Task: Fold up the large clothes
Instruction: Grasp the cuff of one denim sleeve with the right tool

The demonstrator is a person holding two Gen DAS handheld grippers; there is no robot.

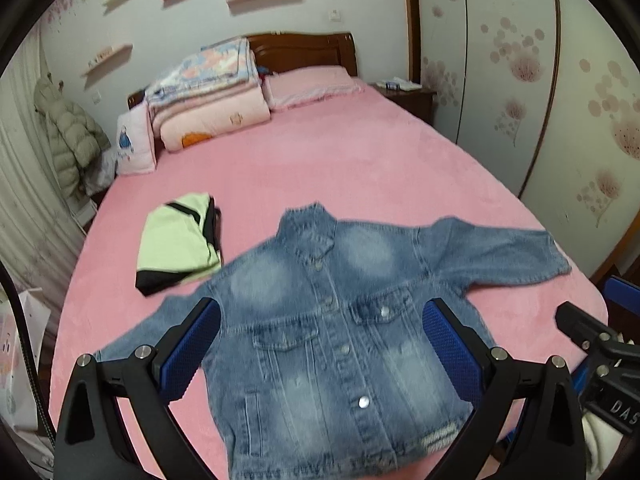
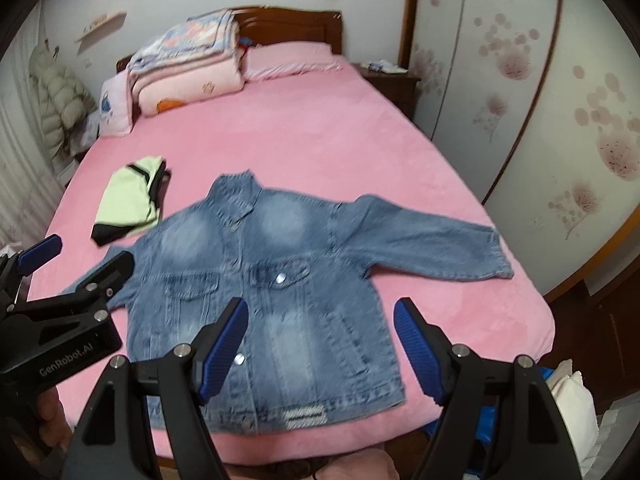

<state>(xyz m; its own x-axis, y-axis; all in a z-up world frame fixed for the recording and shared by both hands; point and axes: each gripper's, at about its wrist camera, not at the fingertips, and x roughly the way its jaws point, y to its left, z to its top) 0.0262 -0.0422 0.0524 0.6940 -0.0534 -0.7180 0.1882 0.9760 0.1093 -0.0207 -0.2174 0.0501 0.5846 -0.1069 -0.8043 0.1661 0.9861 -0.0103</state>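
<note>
A blue denim jacket (image 1: pixel 332 344) lies flat and face up on the pink bed (image 1: pixel 320 160), buttoned, collar away from me, both sleeves spread out. It also shows in the right wrist view (image 2: pixel 276 280). My left gripper (image 1: pixel 320 312) is open and empty, held above the jacket's lower front. My right gripper (image 2: pixel 320 312) is open and empty above the jacket's hem on the right side. The left gripper also shows at the left of the right wrist view (image 2: pixel 80 256).
A folded pale green and black garment (image 1: pixel 180 244) lies on the bed left of the jacket. Folded quilts (image 1: pixel 208 96) and a pillow (image 1: pixel 312 84) are stacked at the headboard. A wardrobe (image 1: pixel 560 100) stands on the right, a nightstand (image 1: pixel 408 96) beside it.
</note>
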